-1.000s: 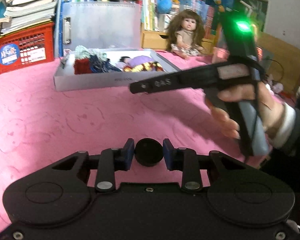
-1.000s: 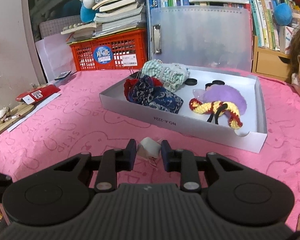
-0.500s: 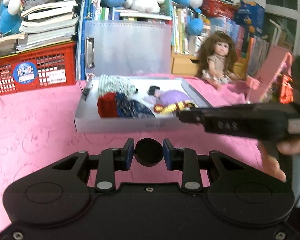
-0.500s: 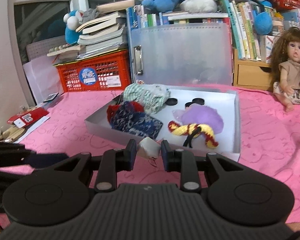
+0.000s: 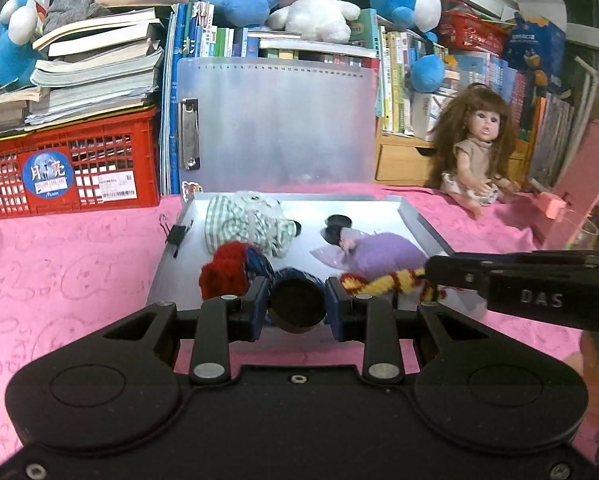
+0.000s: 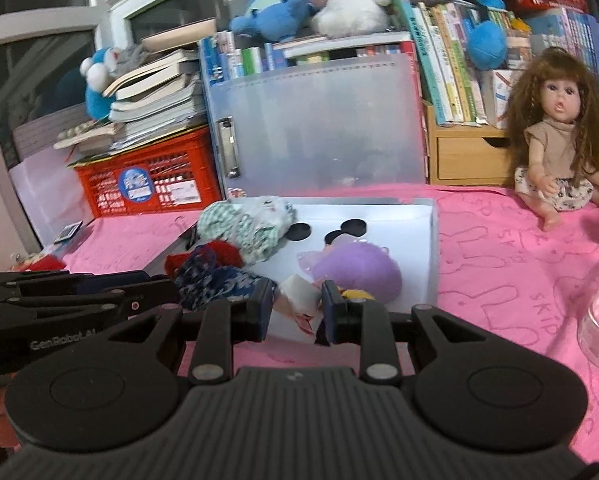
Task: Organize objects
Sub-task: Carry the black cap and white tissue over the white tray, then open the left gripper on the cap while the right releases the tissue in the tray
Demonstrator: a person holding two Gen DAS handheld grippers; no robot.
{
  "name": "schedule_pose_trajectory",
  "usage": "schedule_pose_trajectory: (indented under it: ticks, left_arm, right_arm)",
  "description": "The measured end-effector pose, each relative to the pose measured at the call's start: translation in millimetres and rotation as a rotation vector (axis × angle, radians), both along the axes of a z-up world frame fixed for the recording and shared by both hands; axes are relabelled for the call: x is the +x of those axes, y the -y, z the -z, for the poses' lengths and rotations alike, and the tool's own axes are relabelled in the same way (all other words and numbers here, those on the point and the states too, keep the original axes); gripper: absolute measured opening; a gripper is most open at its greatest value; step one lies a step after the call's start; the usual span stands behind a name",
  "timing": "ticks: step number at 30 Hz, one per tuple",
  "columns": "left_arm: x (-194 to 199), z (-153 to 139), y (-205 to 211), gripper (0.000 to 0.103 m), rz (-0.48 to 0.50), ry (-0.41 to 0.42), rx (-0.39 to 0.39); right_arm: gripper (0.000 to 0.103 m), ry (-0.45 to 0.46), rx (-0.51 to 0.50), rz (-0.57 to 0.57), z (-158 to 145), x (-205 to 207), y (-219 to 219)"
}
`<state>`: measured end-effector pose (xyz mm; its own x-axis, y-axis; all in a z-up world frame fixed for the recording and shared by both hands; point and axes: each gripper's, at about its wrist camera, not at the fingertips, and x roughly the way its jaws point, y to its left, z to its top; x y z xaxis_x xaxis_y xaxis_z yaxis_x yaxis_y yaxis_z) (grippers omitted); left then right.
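Both grippers have come closer to the white tray (image 5: 415,220), which now sits right in front of us on the pink cloth (image 5: 79,272). Our left gripper (image 5: 297,306) pinches a small black round cap (image 5: 297,305) by its edges. We think it is hard, light and a bit slippery, so the sides are the best place to squeeze. Our right gripper (image 6: 293,308) squeezes a small white crumpled thing (image 6: 299,300), maybe paper; we think it is soft and light, and any spot would do. Both things hang just before the tray's near edge, by the yarn toys (image 5: 227,268) inside.
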<state>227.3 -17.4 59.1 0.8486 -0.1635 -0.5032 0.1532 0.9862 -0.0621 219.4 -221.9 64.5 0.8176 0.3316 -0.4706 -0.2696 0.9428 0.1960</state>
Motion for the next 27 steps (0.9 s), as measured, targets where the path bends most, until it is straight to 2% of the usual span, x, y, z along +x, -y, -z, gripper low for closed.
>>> schedule_pose_trajectory:
  ticks: [16, 19, 21, 27]
  left_arm:
    - [52.6, 12.8, 2.8, 0.029, -0.054, 0.006, -0.008]
    - [61.7, 12.7, 5.6, 0.029, -0.044, 0.01, 0.007]
    - [69.9, 12.4, 7.5, 0.022, -0.035, 0.002, 0.01]
    - [88.9, 13.7, 17.8, 0.022, 0.012, -0.01, -0.03]
  right_arm:
    - [0.031, -0.064, 0.044, 0.089, 7.7, 47.6, 10.8]
    - [0.031, -0.082, 0.053, 0.1, 9.1, 57.0, 13.9]
    - [0.031, -0.098, 0.07, 0.11, 8.3, 64.9, 17.7]
    - [0.031, -0.131, 0.076, 0.153, 9.2, 83.0, 26.0]
